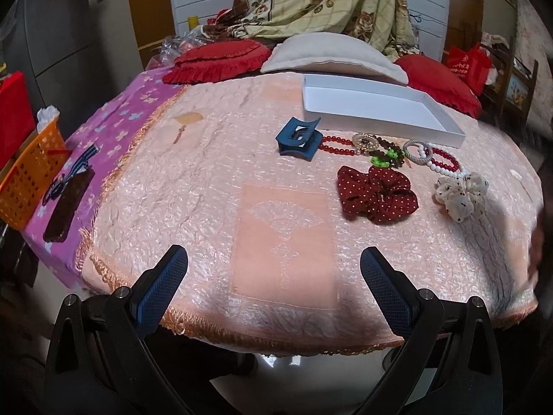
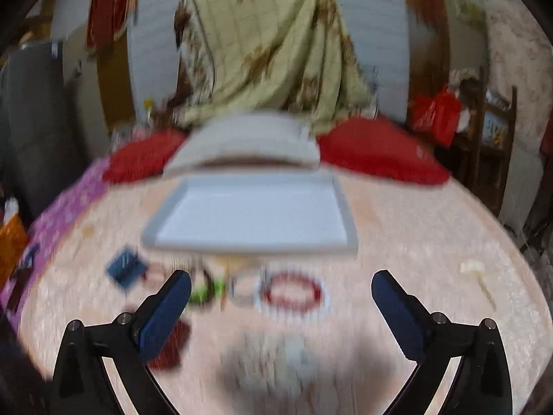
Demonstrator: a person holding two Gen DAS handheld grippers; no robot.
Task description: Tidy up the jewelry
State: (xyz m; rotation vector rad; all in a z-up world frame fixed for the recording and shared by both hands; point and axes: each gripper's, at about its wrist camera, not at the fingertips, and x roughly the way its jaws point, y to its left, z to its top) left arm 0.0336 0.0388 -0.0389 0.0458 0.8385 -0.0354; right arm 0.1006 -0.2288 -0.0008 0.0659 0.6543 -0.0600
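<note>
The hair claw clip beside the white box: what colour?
Dark blue hair claw clip, clearest in the left wrist view.

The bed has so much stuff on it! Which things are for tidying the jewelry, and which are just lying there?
For the job: white box, blue hair claw, red bead bracelet, white bead bracelet, red dotted scrunchie, cream scrunchie.

Just lying about: red cushions, white pillow, orange basket, floral blanket.

Pink bedspread (image 1: 207,180), white tray (image 1: 380,110), scrunchies (image 1: 378,193)
</note>
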